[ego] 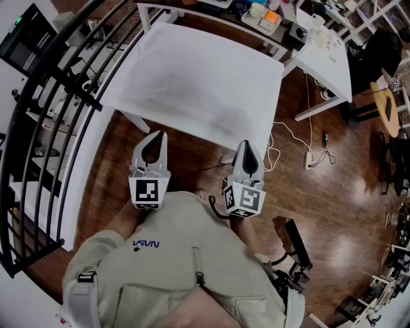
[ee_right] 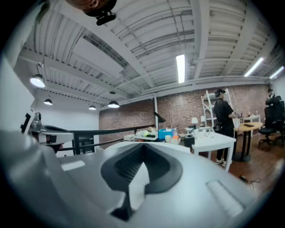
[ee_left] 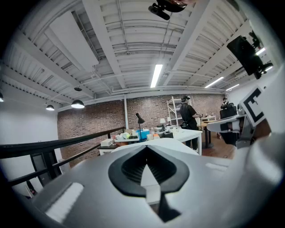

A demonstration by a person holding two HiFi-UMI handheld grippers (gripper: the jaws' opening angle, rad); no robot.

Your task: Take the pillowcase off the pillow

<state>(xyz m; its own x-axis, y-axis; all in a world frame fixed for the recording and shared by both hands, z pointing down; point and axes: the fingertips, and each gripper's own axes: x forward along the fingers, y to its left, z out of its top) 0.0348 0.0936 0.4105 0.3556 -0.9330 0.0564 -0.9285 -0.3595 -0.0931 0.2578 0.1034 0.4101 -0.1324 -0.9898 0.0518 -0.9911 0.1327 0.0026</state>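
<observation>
The pillow (ego: 192, 80) in its white pillowcase lies flat and covers the white table in front of me; a table leg (ego: 136, 122) shows under its near edge. Both grippers are held level by my chest, short of that edge and touching nothing. My left gripper (ego: 155, 136) is shut and empty. My right gripper (ego: 246, 146) is likewise shut and empty. In the left gripper view the jaws of the left gripper (ee_left: 147, 149) meet at the tip, with the pillow (ee_left: 176, 144) beyond. In the right gripper view the right gripper (ee_right: 143, 148) is just as closed.
A black railing (ego: 64, 83) runs along the left. A second white table (ego: 327, 54) stands at the right, a cluttered tray (ego: 266, 18) behind. Cables and a power strip (ego: 314, 157) lie on the wooden floor. A person in black (ee_right: 221, 116) stands far off.
</observation>
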